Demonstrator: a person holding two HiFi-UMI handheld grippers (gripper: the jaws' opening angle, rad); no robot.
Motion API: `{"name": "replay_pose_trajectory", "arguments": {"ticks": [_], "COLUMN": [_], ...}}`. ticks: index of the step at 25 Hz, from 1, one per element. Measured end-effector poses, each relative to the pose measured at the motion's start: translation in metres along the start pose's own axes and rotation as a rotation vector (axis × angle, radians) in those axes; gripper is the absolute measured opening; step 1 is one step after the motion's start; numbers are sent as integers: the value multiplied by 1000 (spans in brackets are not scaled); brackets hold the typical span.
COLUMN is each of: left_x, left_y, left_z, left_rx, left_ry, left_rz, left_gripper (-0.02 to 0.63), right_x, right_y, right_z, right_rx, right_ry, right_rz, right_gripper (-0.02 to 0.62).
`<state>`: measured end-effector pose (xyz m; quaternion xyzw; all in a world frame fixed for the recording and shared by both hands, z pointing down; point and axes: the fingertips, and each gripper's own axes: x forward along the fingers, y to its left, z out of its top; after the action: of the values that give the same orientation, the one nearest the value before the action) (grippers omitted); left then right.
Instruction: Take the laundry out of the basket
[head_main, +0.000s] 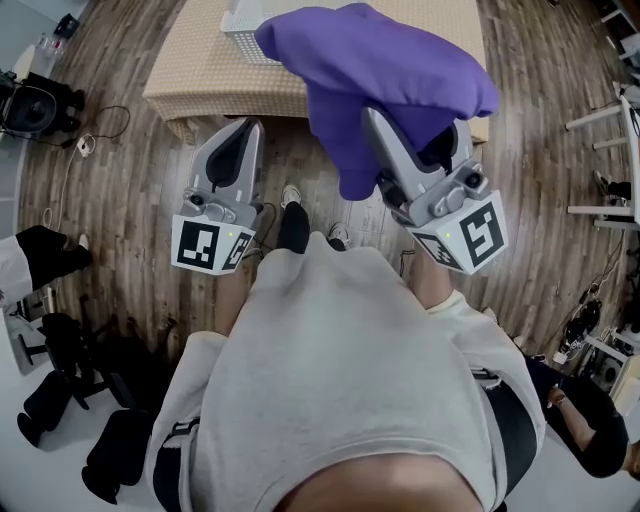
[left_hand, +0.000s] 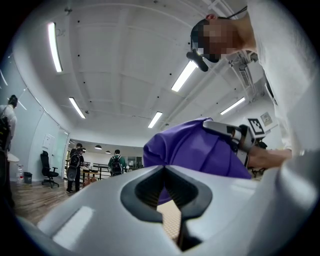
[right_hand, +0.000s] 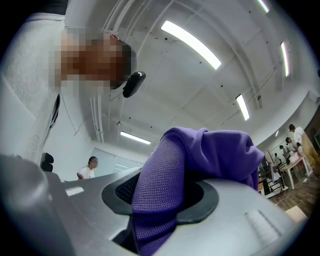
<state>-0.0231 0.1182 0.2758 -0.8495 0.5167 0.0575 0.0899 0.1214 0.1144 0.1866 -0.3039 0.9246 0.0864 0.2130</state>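
A purple garment (head_main: 390, 60) hangs bunched over my right gripper (head_main: 405, 135), whose jaws are shut on a fold of it. In the right gripper view the knitted purple cloth (right_hand: 220, 150) fills the space between the pads and drapes over the top. My left gripper (head_main: 243, 130) is held level beside it, to the left, with its jaws shut and nothing in them. The left gripper view shows the left gripper (left_hand: 165, 172) with the purple garment (left_hand: 195, 150) beyond it. A white basket (head_main: 240, 30) stands on the table, mostly hidden behind the garment.
The table (head_main: 200, 70) under a beige cloth lies straight ahead, above a wooden floor. Black bags and a chair (head_main: 70, 370) stand at the left, a cable (head_main: 75, 150) trails on the floor, and white racks (head_main: 610, 120) stand at the right. People (left_hand: 116, 162) stand far off.
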Motion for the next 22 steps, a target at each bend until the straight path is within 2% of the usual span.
{"name": "replay_pose_trajectory", "arguments": {"ticks": [7,14,18,22], "left_x": [-21,-40,-73,-103], "left_y": [-10,-16,-8,-7], "left_z": [10,19,22,23], "left_rx": [-11,-41,-61,-83], "left_ry": [-21,-46,-38,-38], "left_rz": [-41,-123,-148,-168], "left_gripper": [11,11,11,11], "right_x": [-14,-19,-23,-40], "right_y": [35,74,104,126], "right_z": [7,14,0,-31], "right_rx": [-28,-98,-115,-105], "right_ry": [20,54,116,210], "right_rz": [-22,-72,-126,-195], "right_gripper": [176,176,176,176]}}
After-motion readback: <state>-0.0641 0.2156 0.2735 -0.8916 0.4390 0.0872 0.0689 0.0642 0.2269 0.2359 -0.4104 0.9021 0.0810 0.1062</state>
